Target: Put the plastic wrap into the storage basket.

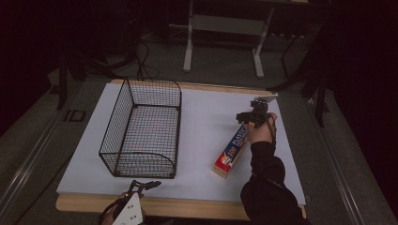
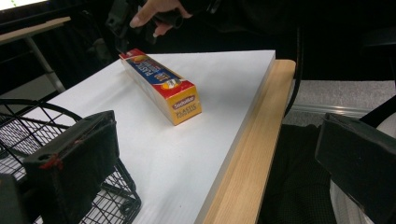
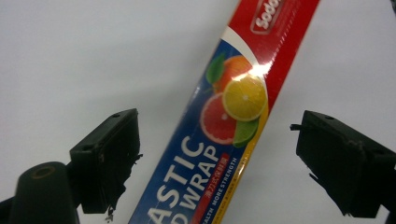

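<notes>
With the right gripper [image 3: 215, 163] wide open astride the plastic wrap box [image 3: 224, 140], lower squarely, then close across its narrow width.

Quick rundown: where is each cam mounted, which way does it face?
High view: above the person's side, looking forward and down on the white table, wire basket; forearms and both grippers enter from the bottom.
Left gripper view: near the table's front edge, looking across past its open jaws at the plastic wrap box.
Right gripper view: straight down over the box, open jaws astride.
Shared: all show the box.
</notes>
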Tool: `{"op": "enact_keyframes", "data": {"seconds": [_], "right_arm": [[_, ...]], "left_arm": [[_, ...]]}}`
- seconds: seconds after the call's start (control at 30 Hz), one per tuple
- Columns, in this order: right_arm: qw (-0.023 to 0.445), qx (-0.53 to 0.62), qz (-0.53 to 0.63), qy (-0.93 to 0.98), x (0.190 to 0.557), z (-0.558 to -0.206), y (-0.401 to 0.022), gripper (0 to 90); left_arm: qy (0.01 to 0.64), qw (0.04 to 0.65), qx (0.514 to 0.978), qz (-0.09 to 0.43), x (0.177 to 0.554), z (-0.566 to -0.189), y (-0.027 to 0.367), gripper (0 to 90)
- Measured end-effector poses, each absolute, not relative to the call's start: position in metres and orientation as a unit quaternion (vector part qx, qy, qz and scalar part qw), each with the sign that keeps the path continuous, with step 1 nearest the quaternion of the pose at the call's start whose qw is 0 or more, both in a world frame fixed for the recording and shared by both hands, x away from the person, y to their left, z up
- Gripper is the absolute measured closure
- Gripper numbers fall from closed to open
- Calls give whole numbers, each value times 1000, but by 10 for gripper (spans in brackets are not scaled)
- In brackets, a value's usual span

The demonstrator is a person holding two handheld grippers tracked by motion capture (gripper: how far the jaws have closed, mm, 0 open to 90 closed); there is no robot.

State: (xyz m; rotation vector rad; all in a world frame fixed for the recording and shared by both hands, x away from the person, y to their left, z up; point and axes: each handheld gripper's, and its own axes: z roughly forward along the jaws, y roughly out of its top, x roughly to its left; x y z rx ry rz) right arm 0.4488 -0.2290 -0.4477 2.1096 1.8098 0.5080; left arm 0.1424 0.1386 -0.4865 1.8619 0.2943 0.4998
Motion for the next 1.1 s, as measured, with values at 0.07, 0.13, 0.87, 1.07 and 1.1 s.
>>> {"op": "enact_keyframes", "data": {"seconds": [0.07,0.13,0.87,1.07,1.1], "right_arm": [[151,748,175,623,450,-453,-230,134],[143,753,175,618,450,-456,-231,133],[110,784,155,591,453,-503,-223,225],[107,792,148,583,452,-505,-221,266],[107,793,144,582,453,-504,-221,274]], "left_arm": [[124,561,790,212,142,-486,139,1],[124,561,790,213,142,-486,139,1],[112,553,800,204,140,-488,137,1],[115,554,798,206,141,-488,137,1],[116,555,797,208,141,-487,137,1]]}}
